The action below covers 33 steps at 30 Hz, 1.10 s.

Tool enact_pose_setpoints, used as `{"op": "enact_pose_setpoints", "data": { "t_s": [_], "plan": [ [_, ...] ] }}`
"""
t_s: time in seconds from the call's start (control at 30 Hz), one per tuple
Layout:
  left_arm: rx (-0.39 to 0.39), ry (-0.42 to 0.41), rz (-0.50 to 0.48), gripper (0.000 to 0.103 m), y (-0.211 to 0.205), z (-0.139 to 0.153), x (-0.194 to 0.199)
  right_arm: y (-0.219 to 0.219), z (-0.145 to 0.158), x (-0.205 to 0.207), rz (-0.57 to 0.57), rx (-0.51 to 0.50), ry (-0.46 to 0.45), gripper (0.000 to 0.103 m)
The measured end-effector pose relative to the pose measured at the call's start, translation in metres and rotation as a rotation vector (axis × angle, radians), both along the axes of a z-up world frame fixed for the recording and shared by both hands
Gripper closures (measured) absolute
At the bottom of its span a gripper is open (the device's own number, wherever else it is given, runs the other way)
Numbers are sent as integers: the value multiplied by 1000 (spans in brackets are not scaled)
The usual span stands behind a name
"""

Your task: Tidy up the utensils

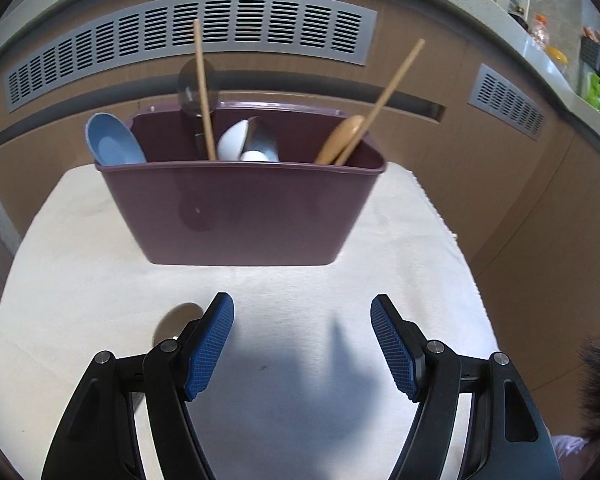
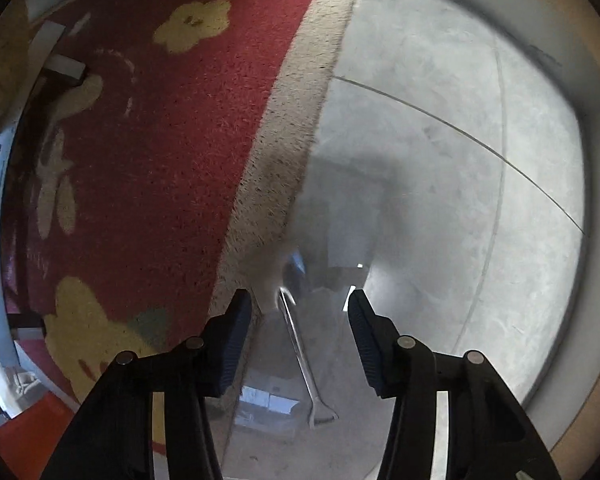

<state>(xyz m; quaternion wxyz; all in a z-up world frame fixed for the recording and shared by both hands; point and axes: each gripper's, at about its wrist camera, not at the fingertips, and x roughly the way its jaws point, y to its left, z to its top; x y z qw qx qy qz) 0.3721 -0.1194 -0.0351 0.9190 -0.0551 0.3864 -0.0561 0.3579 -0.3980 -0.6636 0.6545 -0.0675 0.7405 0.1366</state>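
Left wrist view: the left hand-held gripper (image 1: 302, 344) is hovering low over a white cloth (image 1: 80, 280) that is covering the tabletop, its blue-padded fingers (image 1: 210, 346) spread wide with nothing between them. Straight ahead of it, well apart, a purple bin (image 1: 240, 208) is standing on the cloth. A light blue spoon (image 1: 114, 140) is leaning out at the bin's left end, a chopstick (image 1: 203, 88) is rising near the middle with a dark metal ladle (image 1: 192, 86) behind it, a white spoon (image 1: 236, 140) and a steel spoon (image 1: 266, 140) are lying together just right of that, and a wooden spoon (image 1: 340, 140) with a second chopstick (image 1: 384, 98) is slanting out at the right end. Beyond the bin, brown panels with grey vents (image 1: 188, 28) are running across.

In the right wrist view, the right hand-held gripper (image 2: 300, 340) is pointing down at the floor (image 2: 440, 140), its fingers also spread apart. A shiny metal utensil (image 2: 304, 360) is showing between the fingers, its handle running lengthwise; whether the pads are touching it I cannot tell. Ahead and to the left, a red rug (image 2: 160, 140) with yellow flowers is lying on the floor.
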Motion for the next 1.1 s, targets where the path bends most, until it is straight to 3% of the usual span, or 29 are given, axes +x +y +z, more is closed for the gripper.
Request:
{"op": "enact_pose_setpoints", "data": {
  "t_s": [0.23, 0.37, 0.43, 0.53, 0.6, 0.77, 1.1],
  "plan": [
    [15, 24, 21, 30, 3, -3, 3, 23, -14, 17, -15, 45, 7, 55],
    [31, 20, 13, 30, 0, 0, 1, 13, -16, 20, -68, 78, 16, 56],
    [34, 12, 8, 30, -1, 3, 0, 7, -15, 18, -99, 92, 21, 65],
    [30, 9, 0, 30, -3, 6, -1, -4, -14, 10, -177, 94, 41, 90],
    [30, 6, -7, 30, -4, 6, -2, -16, -4, 4, -218, 53, 18, 100],
    [8, 9, -8, 30, -1, 7, -6, -56, 27, -23, -369, 63, 25, 103],
    [-59, -2, -37, 30, 6, 14, -13, -136, 123, -79, -652, 303, -24, 103]
  ]
}}
